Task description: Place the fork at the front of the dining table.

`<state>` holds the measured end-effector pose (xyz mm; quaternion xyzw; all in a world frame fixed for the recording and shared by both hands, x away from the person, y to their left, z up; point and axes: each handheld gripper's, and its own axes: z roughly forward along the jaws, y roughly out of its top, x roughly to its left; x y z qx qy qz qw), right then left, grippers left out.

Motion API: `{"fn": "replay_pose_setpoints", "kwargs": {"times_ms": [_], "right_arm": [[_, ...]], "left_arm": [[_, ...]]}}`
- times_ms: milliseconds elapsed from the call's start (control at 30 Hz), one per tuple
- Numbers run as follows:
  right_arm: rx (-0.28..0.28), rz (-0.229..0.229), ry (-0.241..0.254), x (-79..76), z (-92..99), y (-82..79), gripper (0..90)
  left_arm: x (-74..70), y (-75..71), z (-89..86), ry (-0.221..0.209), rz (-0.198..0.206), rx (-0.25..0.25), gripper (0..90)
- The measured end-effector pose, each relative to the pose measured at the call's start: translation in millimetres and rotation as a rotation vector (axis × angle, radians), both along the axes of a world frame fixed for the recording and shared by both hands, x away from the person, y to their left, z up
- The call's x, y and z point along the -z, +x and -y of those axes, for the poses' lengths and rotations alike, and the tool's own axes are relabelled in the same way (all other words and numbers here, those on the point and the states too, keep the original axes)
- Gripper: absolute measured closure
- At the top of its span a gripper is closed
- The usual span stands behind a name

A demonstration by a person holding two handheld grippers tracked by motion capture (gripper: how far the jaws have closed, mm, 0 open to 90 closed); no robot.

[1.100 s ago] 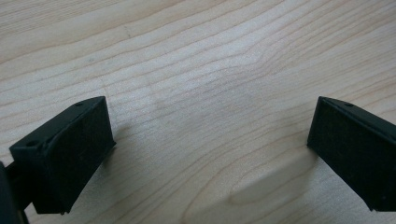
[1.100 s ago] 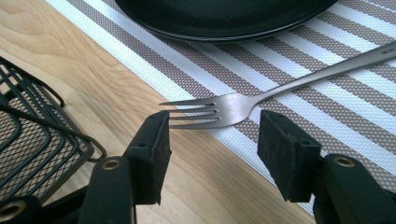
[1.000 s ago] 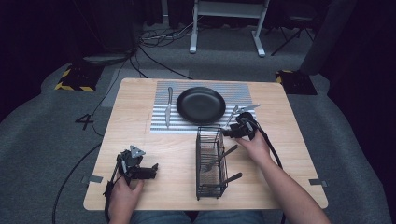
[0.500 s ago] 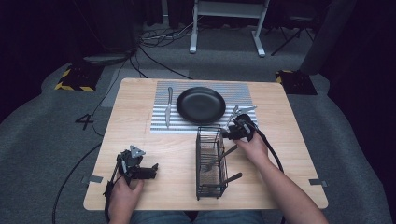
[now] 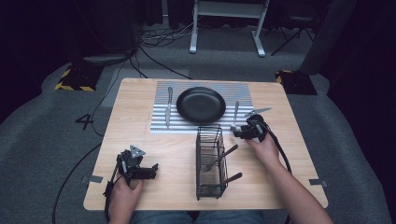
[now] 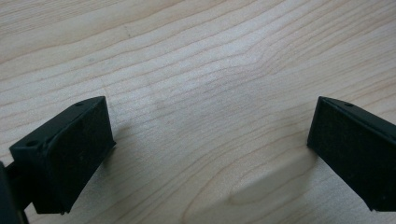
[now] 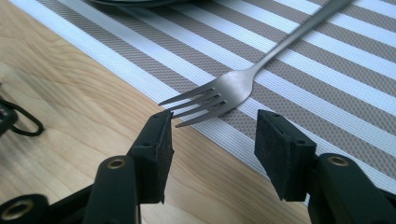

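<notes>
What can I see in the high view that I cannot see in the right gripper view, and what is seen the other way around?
High view alone: the black wire cutlery basket, the silver knife and the left gripper.
Right gripper view alone: the tines of the silver metal fork close up, lying just beyond the right gripper, whose open pads press on nothing.
Both: the fork, the grey-and-white striped placemat and the light wooden table.

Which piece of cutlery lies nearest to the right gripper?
The fork on the striped placemat, right of the black plate; the knife lies left of it.
</notes>
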<state>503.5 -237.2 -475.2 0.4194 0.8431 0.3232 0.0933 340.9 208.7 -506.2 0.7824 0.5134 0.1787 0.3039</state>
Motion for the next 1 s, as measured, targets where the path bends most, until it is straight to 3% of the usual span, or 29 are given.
{"fn": "replay_pose_setpoints", "kwargs": {"times_ms": [333, 567, 767, 1000], "right_arm": [[0.073, 0.022, -0.024, -2.2, 25.3, 8.2, 48.5], [0.127, 0.03, -0.012, -1.4, 35.0, 20.8, 48.8], [0.154, 0.022, 0.02, -1.3, 32.5, 37.0, 48.7], [0.165, 0.033, 0.009, -2.4, 24.3, 47.1, 48.6]], "left_arm": [[-0.1, 0.0, 0.0, 0.001, 0.0, 0.0, 0.2], [0.0, 0.0, 0.0, 0.0, 0.0, 0.0, 0.2], [0.0, 0.0, 0.0, 0.0, 0.0, 0.0, 0.2], [0.0, 0.0, 0.0, 0.0, 0.0, 0.0, 0.2]]}}
